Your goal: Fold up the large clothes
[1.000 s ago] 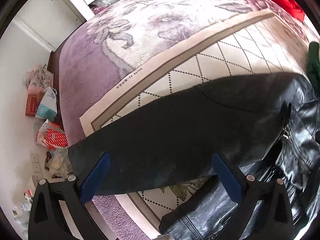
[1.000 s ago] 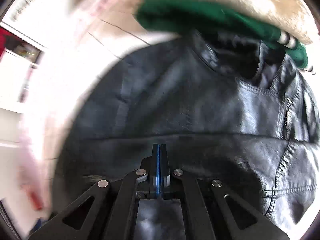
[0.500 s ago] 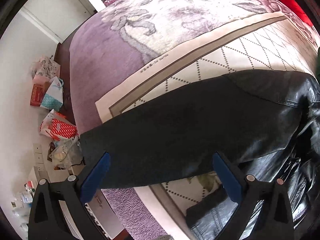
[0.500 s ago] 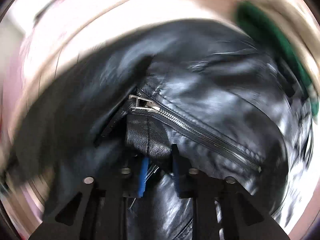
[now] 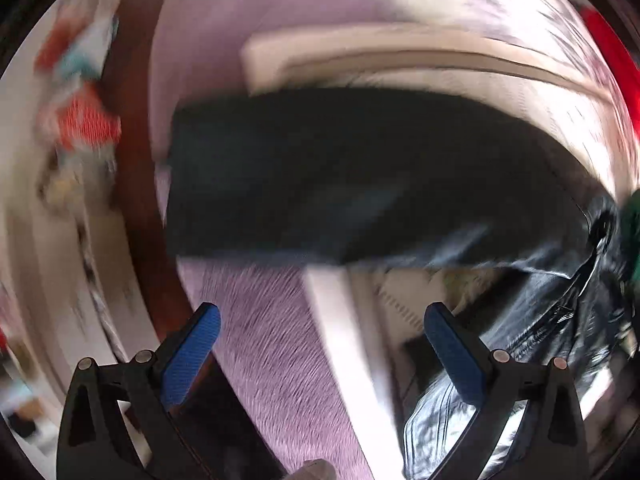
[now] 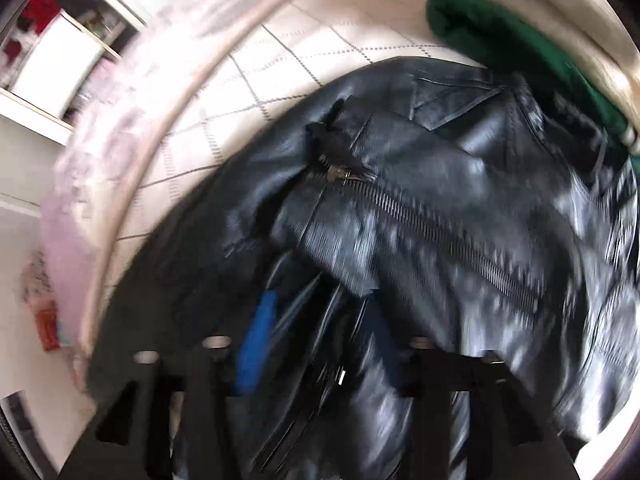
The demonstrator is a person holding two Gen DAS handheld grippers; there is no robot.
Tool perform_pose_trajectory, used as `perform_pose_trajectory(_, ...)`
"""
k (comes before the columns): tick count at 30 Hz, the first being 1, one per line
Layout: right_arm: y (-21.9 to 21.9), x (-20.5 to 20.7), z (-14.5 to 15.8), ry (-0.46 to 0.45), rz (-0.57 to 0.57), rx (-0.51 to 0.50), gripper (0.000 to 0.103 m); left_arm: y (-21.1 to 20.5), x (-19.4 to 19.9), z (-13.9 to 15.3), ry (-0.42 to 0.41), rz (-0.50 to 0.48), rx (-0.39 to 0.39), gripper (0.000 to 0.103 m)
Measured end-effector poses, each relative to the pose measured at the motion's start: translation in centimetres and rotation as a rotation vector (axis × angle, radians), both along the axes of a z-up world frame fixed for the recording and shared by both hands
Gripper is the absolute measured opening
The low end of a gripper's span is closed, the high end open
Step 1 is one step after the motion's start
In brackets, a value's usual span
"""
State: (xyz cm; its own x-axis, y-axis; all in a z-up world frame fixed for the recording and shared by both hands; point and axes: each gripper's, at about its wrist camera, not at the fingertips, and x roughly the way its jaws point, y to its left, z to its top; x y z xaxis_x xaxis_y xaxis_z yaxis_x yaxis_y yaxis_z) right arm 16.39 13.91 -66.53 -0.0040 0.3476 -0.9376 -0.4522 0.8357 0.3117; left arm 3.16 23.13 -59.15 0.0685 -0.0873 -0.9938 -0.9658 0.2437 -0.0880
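A black leather jacket (image 6: 440,216) lies on the bed with its zip running diagonally. Its long dark sleeve (image 5: 340,168) stretches left across the blanket to the bed's edge. My left gripper (image 5: 324,344) is open and empty, pointing straight down over the purple blanket just short of the sleeve; the view is blurred. My right gripper (image 6: 320,344) sits low on the jacket's front with its jaws opening. One blue pad (image 6: 256,344) shows, the other is hidden by leather. A fold of leather lies in the gap, and the pads do not press on it.
A purple and cream floral blanket (image 5: 280,340) covers the bed. A green garment (image 6: 520,60) and a cream one (image 6: 560,12) lie beyond the jacket's collar. Something red (image 5: 616,60) lies at the far right. Bags (image 5: 84,124) stand on the floor past the bed's wooden edge (image 5: 136,160).
The right gripper went from shut to open while sliding across the jacket to its zip front. The left gripper swept along the sleeve towards the cuff and bed edge, still open.
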Motion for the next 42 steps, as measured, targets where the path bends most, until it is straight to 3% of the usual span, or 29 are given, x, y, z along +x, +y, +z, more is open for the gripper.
perform_pose_trajectory(1, -0.2, 1.3, -0.1, 0.024, -0.010, 0.016, 0.074, -0.1, -1.4, -1.0, -0.031, 0.054, -0.049, 0.103)
perform_pose_trajectory(5, -3.7, -1.4, -1.2, 0.096, -0.088, -0.007, 0.074, 0.5, -4.6, -4.3, -0.204, 0.272, -0.185, 0.103)
perform_pose_trajectory(8, -5.4, -2.0, -1.4, 0.105, -0.135, -0.034, 0.074, 2.2, -5.9, -5.4, -0.319, 0.438, -0.197, 0.103)
perform_pose_trajectory(12, -7.1, -2.0, -0.6, 0.095, -0.179, -0.044, 0.074, 4.5, -7.7, -5.7, -0.339, 0.584, -0.161, 0.098)
perform_pose_trajectory(14, -6.2, -1.8, -0.5, 0.073, -0.152, -0.063, 0.073, 5.5, -8.5, -5.0, -0.311, 0.613, -0.099, 0.067)
perform_pose_trajectory(15, -5.9, -0.7, 0.0, 0.066, -0.139, -0.068, 0.073, 6.0, -8.8, -4.5, -0.294, 0.611, -0.069, 0.057)
perform_pose_trajectory(16, -5.4, -1.0, 0.0, 0.059, -0.116, -0.075, 0.073, 6.4, -9.1, -4.2, -0.279, 0.614, -0.048, 0.038)
perform_pose_trajectory(17, -3.9, -0.9, -0.5, 0.064, -0.099, -0.082, 0.073, 6.6, -9.4, -3.9, -0.276, 0.621, -0.032, 0.027)
perform_pose_trajectory(18, -3.7, -1.0, -0.5, 0.075, -0.093, -0.084, 0.073, 6.8, -9.8, -3.6, -0.280, 0.629, -0.024, 0.023)
perform_pose_trajectory(19, -3.6, -1.1, -0.5, 0.088, -0.088, -0.080, 0.073, 7.1, -10.0, -3.2, -0.297, 0.628, -0.009, 0.014)
perform_pose_trajectory(23, -2.4, -1.6, -0.8, 0.105, -0.073, -0.088, 0.072, 8.1, -9.6, -1.7, -0.387, 0.555, 0.091, 0.014)
perform_pose_trajectory(26, -2.0, -1.2, -1.0, 0.106, -0.084, -0.099, 0.072, 9.4, -9.5, -4.4, -0.500, 0.560, 0.034, 0.030)
perform_pose_trajectory(29, -1.3, -0.8, -1.8, 0.120, -0.105, -0.100, 0.072, 10.1, -9.2, -5.4, -0.561, 0.587, 0.026, 0.038)
perform_pose_trajectory(31, -1.3, -0.6, -2.1, 0.126, -0.116, -0.100, 0.073, 11.0, -8.2, -4.2, -0.509, 0.547, 0.057, 0.036)
perform_pose_trajectory(32, -1.4, -0.3, -2.3, 0.124, -0.118, -0.109, 0.072, 11.1, -7.6, -3.5, -0.475, 0.524, 0.084, 0.031)
perform_pose_trajectory(34, -1.6, 0.2, -2.4, 0.111, -0.122, -0.136, 0.073, 11.1, -6.6, -2.3, -0.403, 0.476, 0.160, 0.007)
perform_pose_trajectory(37, -2.5, 0.9, -2.3, 0.044, -0.126, -0.275, 0.073, 12.4, -5.1, 0.8, -0.324, 0.365, 0.281, 0.005)
perform_pose_trajectory(41, -3.4, 2.2, -1.3, -0.062, -0.146, -0.466, 0.073, 13.0, -2.1, 6.1, -0.285, 0.190, 0.422, 0.005)
perform_pose_trajectory(42, -3.6, 2.5, -1.2, -0.072, -0.150, -0.487, 0.079, 13.0, -0.9, 7.9, -0.286, 0.135, 0.462, 0.005)
